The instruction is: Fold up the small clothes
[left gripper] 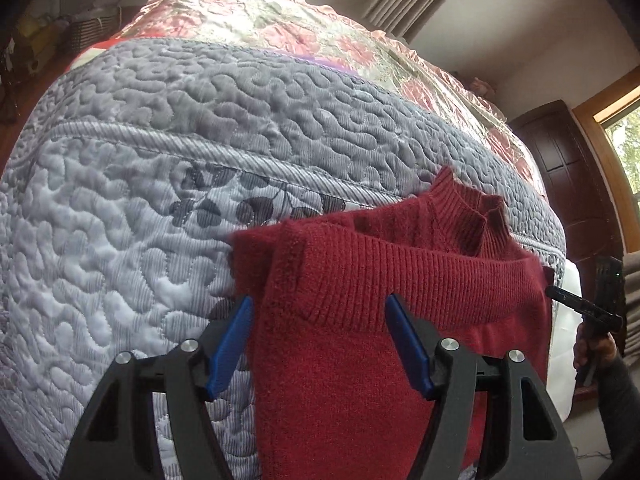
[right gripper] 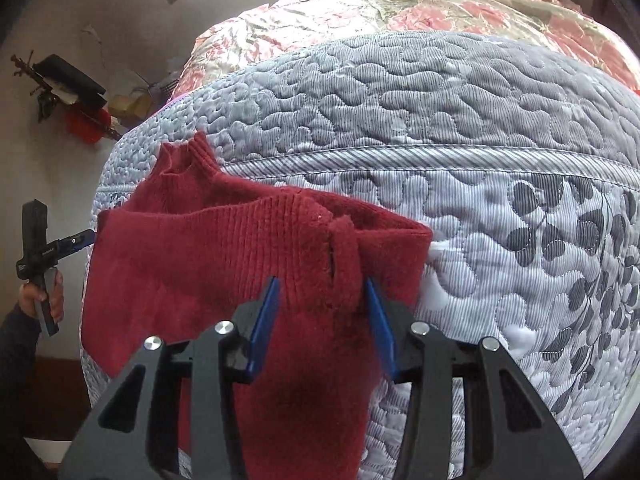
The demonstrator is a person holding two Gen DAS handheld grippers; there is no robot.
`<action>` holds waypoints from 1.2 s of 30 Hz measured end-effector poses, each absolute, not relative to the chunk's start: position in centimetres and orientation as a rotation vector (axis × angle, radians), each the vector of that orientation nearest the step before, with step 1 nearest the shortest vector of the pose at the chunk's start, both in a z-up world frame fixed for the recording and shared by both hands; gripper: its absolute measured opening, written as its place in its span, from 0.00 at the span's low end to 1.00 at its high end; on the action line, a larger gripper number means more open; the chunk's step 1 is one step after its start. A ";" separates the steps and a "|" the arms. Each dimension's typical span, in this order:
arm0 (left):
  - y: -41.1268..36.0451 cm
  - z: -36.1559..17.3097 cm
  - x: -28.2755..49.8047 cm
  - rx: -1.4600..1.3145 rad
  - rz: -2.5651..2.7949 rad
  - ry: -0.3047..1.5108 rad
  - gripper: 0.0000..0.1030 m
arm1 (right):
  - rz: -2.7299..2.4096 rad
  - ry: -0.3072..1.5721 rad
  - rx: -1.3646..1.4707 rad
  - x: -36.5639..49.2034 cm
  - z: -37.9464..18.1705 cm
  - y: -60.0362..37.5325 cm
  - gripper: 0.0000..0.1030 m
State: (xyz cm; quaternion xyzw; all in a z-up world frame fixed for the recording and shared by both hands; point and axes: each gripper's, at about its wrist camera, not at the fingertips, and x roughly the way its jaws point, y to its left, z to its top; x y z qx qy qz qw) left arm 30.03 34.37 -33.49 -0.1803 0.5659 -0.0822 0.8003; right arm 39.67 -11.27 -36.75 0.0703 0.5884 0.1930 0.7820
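Note:
A dark red knitted sweater lies folded on the grey quilted bedspread near the bed's front edge, its ribbed collar pointing away from me. My left gripper hovers open and wide over the sweater's left part. My right gripper is open more narrowly, and a thick fold of sleeve lies between its fingers. The same sweater fills the right wrist view's lower left. Each view shows the other gripper at the sweater's far side edge: the right gripper and the left gripper.
A pink floral satin quilt covers the far half of the bed. A dark wooden door and a window stand to the right. A basket and clutter sit past the left edge. A hand holds the left gripper's handle.

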 end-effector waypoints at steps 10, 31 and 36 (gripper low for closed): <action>33.4 -35.0 31.0 -0.291 -0.163 1.278 0.25 | 0.416 1.267 0.127 40.1 -36.6 -11.1 0.34; 34.2 -24.3 29.2 -0.371 -0.176 0.964 0.07 | 0.372 1.086 0.108 38.4 -28.1 -11.7 0.05; 35.2 -21.5 32.6 -0.357 -0.190 0.899 0.07 | 0.373 1.029 0.138 42.3 -25.5 -11.9 0.05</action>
